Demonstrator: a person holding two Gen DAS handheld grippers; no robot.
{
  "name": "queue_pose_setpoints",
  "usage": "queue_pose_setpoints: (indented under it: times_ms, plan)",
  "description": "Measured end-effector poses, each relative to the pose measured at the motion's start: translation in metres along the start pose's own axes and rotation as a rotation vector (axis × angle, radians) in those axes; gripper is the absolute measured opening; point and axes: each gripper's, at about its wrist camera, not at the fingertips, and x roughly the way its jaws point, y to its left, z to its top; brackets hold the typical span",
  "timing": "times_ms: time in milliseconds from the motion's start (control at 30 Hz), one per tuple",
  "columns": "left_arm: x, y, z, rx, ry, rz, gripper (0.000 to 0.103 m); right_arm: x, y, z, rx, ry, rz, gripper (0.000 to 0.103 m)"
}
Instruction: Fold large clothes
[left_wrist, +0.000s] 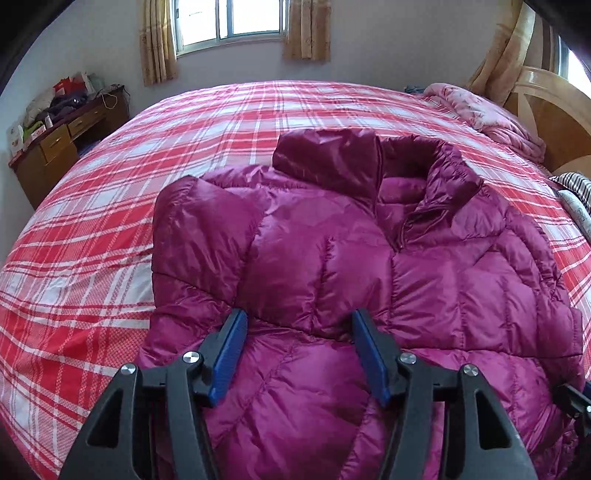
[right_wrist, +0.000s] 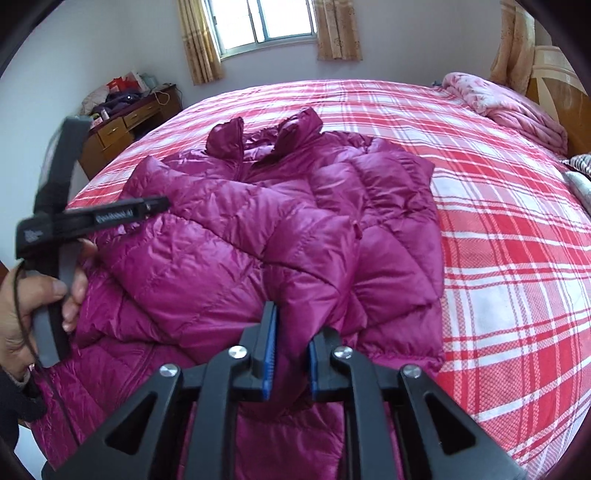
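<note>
Blue-padded right gripper (right_wrist: 290, 332) pinches a raised fold of the magenta down jacket (right_wrist: 229, 236), jaws narrow with fabric between them. Left gripper (left_wrist: 299, 321) hangs over the jacket's quilted front, jaws wide apart, nothing between them. Person's left hand (right_wrist: 22, 295) grips its handle. Jacket lies partly folded on the red plaid bedspread (left_wrist: 92, 229), collar toward the window (left_wrist: 229, 18).
</note>
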Motion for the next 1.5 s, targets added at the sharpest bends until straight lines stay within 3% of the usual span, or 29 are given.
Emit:
queue_pose_setpoints:
  times_ms: [33, 133, 200, 267, 333, 400, 567, 633, 767, 833, 900, 1000, 1067, 1167, 1500]
  plan:
    - [0.000, 0.002, -0.002, -0.006, -0.006, -0.008, 0.061, -0.004, 0.000, 0.001, 0.007, -0.007, -0.014, 0.029]
    - [0.001, 0.008, -0.007, 0.005, -0.020, 0.018, 0.063, -0.026, 0.005, 0.010, 0.010, -0.083, -0.071, 0.032]
    - [0.002, 0.016, -0.009, 0.022, -0.034, 0.052, 0.070, -0.040, 0.012, 0.021, 0.014, -0.135, -0.048, 0.032]
    - [0.006, 0.035, -0.009, -0.034, -0.018, 0.045, 0.071, -0.049, 0.022, 0.032, 0.019, -0.179, -0.027, 0.038]
    - [0.005, 0.051, -0.009, -0.098, -0.020, 0.011, 0.071, -0.052, 0.030, 0.039, 0.015, -0.206, -0.033, 0.057]
    - [0.004, 0.058, -0.010, -0.108, -0.018, 0.004, 0.071, -0.047, 0.039, 0.046, 0.001, -0.213, -0.043, 0.062]
    - [-0.004, 0.061, -0.014, -0.086, -0.031, 0.014, 0.071, -0.028, 0.051, 0.051, -0.017, -0.177, 0.013, 0.062]
    - [-0.014, 0.060, -0.012, -0.094, -0.051, 0.025, 0.071, -0.008, 0.054, 0.052, -0.040, -0.124, 0.023, 0.048]
    - [-0.046, 0.048, 0.001, -0.095, -0.150, -0.007, 0.073, 0.031, 0.056, 0.046, -0.074, -0.051, 0.032, 0.043]
    - [-0.055, 0.039, 0.008, -0.079, -0.188, -0.044, 0.081, 0.043, 0.053, 0.041, -0.079, -0.026, 0.024, 0.043]
    - [-0.045, 0.030, 0.012, -0.056, -0.163, -0.072, 0.085, 0.051, 0.050, 0.036, -0.079, -0.017, 0.014, 0.043]
    - [-0.013, 0.026, 0.008, -0.045, -0.063, -0.012, 0.085, 0.052, 0.049, 0.030, -0.090, -0.021, 0.009, 0.043]
    - [0.008, 0.033, 0.000, -0.078, 0.009, -0.017, 0.085, 0.053, 0.049, 0.027, -0.102, -0.023, 0.004, 0.043]
    - [0.008, 0.036, -0.006, -0.077, -0.011, -0.034, 0.086, 0.055, 0.048, 0.022, -0.103, -0.027, 0.003, 0.043]
    - [0.014, 0.024, -0.009, -0.028, -0.010, 0.017, 0.089, 0.064, 0.051, 0.020, -0.099, -0.020, -0.033, 0.043]
